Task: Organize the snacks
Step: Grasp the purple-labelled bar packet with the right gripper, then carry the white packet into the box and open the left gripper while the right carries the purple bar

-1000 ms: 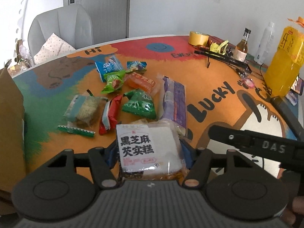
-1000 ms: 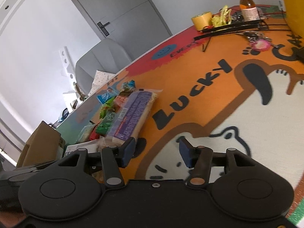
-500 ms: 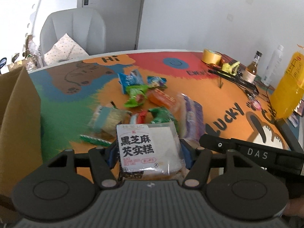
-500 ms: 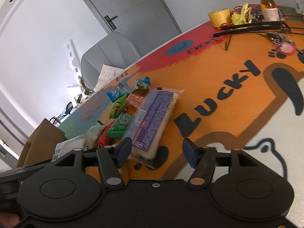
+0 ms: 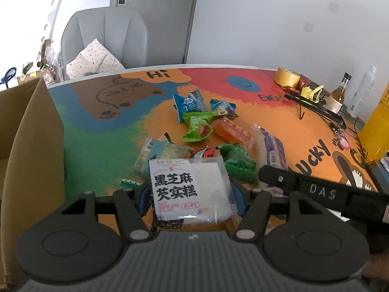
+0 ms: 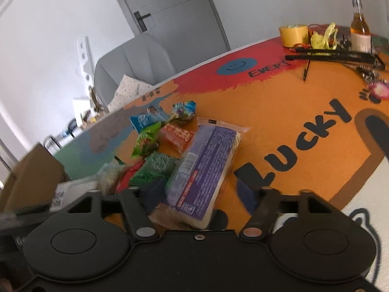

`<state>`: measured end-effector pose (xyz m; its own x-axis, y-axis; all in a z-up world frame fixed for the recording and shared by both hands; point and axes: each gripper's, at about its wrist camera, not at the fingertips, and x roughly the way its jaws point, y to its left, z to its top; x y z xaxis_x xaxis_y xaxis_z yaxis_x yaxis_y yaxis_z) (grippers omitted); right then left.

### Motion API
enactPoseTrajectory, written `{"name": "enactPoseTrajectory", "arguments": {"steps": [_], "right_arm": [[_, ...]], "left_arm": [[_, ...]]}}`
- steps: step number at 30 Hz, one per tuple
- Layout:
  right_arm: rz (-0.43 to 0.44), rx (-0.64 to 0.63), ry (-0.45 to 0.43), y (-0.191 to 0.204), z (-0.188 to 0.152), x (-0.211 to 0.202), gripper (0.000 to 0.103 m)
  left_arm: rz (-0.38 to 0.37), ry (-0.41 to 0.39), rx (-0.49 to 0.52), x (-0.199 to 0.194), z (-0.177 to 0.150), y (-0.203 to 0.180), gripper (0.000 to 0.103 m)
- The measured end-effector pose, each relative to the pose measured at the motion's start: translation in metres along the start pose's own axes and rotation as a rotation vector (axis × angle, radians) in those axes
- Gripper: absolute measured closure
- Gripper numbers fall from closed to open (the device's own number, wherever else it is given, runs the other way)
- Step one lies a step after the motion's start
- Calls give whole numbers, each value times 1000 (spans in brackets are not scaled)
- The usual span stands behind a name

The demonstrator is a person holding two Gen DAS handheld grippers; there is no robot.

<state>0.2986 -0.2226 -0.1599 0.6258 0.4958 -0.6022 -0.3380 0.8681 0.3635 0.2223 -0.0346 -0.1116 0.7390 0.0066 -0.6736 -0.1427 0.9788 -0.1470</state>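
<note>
Glossy clear plastic wraps the rice cake pack [image 5: 188, 189]; matt brown cardboard box [image 5: 29, 146]; glass bottle [image 5: 338, 96]

The left gripper [image 5: 190, 196] is clamped on a white packet [image 5: 188, 192], held above the table; the right gripper [image 6: 200, 196] hangs with jaws spread wide, gripping nothing.

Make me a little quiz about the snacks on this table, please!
1. True or false: the left gripper is holding the white cake packet.
2. Which lies nearest the open right gripper? A) yellow tape roll B) long purple packet C) bottle
3. Fill in: the brown thing at the table's left edge is a cardboard ____.

Key: 1 true; 2 B; 3 box.
</note>
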Motion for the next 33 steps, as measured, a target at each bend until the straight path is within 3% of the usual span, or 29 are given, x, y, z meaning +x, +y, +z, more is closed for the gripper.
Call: {"name": "enactPoseTrajectory", "arguments": {"steps": [1, 4, 11, 33], "right_arm": [[2, -10, 5, 0, -1, -1, 57], [23, -5, 11, -4, -4, -8, 65], [35, 12, -15, -11, -13, -22, 72], [139, 66, -118, -2, -3, -60, 76]], "left_arm": [[0, 1, -4, 0, -1, 1, 40], [7, 6, -4, 0, -3, 1, 40], [-3, -8, 13, -9, -8, -5, 40], [5, -128, 14, -64, 9, 1, 40]]}}
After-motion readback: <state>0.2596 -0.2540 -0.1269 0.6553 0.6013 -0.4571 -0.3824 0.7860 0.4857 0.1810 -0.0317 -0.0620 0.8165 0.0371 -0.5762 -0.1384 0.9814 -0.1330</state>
